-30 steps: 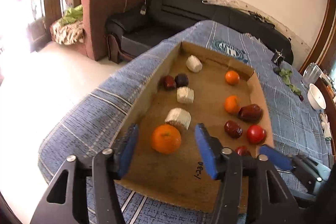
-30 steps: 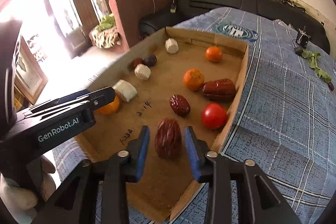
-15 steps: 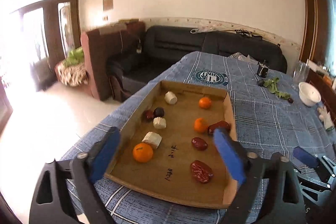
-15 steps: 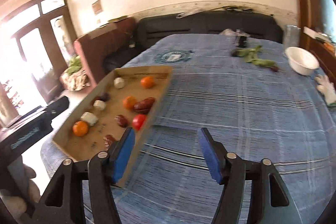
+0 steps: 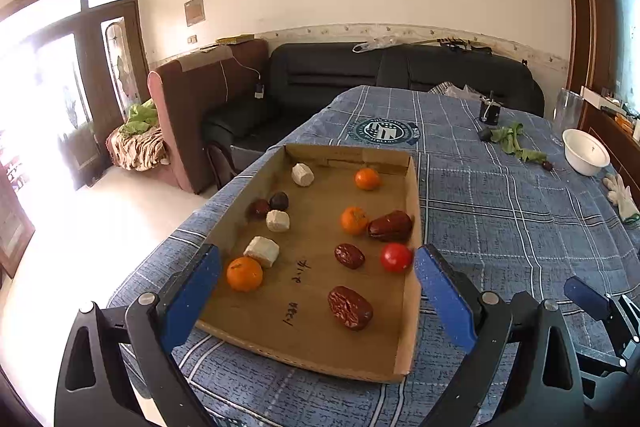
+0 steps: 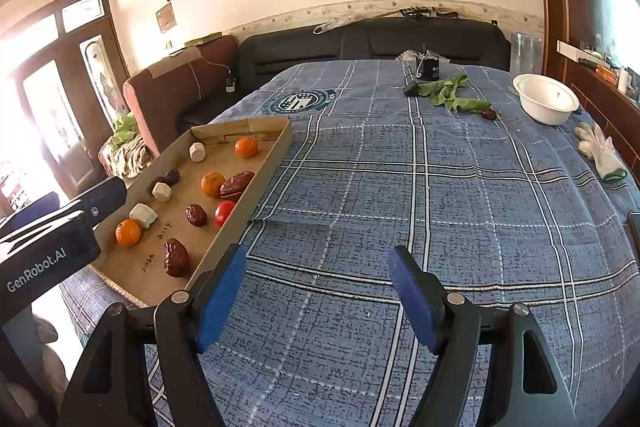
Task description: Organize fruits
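A shallow cardboard tray (image 5: 412, 211) lies on the blue checked tablecloth. In it are three oranges (image 5: 244, 273), three wrinkled red dates (image 5: 350, 307), a red tomato (image 5: 395, 257), three white chunks (image 5: 262, 251) and two dark fruits (image 5: 279, 201). My left gripper (image 5: 318, 279) hovers open and wide before the tray's near end, holding nothing. My right gripper (image 6: 318, 267) hangs over bare cloth to the right of the tray (image 6: 264, 171), its jaws opening and empty. The large date (image 6: 176, 258) lies at the tray's near end.
A white bowl (image 6: 546, 99), a white glove (image 6: 600, 151), green leaves (image 6: 452, 93), a small dark bottle (image 6: 430, 67) and a glass jar (image 6: 524, 51) sit at the far right. The table's left edge drops to the floor beside an armchair (image 5: 192, 99) and a sofa.
Both grippers drew back from the tray and opened wide. The left left the near orange, the right left the large date and swung right over the cloth.
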Available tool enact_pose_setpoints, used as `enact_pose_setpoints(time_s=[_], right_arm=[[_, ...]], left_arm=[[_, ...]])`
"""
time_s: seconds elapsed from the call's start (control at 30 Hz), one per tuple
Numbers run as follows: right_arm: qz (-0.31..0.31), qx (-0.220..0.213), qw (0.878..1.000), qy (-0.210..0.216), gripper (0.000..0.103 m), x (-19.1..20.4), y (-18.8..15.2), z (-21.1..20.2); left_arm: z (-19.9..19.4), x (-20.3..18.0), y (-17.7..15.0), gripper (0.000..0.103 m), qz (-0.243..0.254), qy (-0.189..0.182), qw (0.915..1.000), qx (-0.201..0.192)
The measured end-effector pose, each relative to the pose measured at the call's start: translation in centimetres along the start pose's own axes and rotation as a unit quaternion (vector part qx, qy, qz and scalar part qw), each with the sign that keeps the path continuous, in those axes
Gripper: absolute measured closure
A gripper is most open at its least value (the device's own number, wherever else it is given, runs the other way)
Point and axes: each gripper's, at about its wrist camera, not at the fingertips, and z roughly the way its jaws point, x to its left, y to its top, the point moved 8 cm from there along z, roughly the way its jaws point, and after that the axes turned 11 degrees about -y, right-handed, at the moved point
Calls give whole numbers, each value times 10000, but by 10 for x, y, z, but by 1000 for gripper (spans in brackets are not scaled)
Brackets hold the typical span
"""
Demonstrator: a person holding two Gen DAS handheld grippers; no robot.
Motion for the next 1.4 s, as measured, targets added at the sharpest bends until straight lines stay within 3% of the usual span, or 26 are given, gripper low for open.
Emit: enact_pose_setpoints(time_s=[0.57,0.7,0.8,0.9,0.97,1.2,1.4], right_arm=[[-60,-50,9999,-75,22,1,-2,-3],[-107,-78,9999,-74,22,4,-3,-6],[-187,-163,9997,-46,22,9,-3,-10],[-301,-228,9993,-50,18,16,-3,-14],[-370,-241,9990,-22,17,21,-4,-15],[-630,-298,9976,11,15,40,-5,-21],[-801,-335,9962,34,14,52,-6,-24]], left_arm=[[-4,-5,-3,6,-58,-109,9999,-117],[-23,5,5,6,-301,-27,9975,-631],[-49,18,7,0,-688,140,9903,-1200],[-60,30,7,0,-883,392,9848,-1443],[-59,32,9,0,-859,449,9859,-1361],[-42,31,0,0,-890,89,9919,-898],[-37,30,-5,0,-846,-34,9937,-730]])
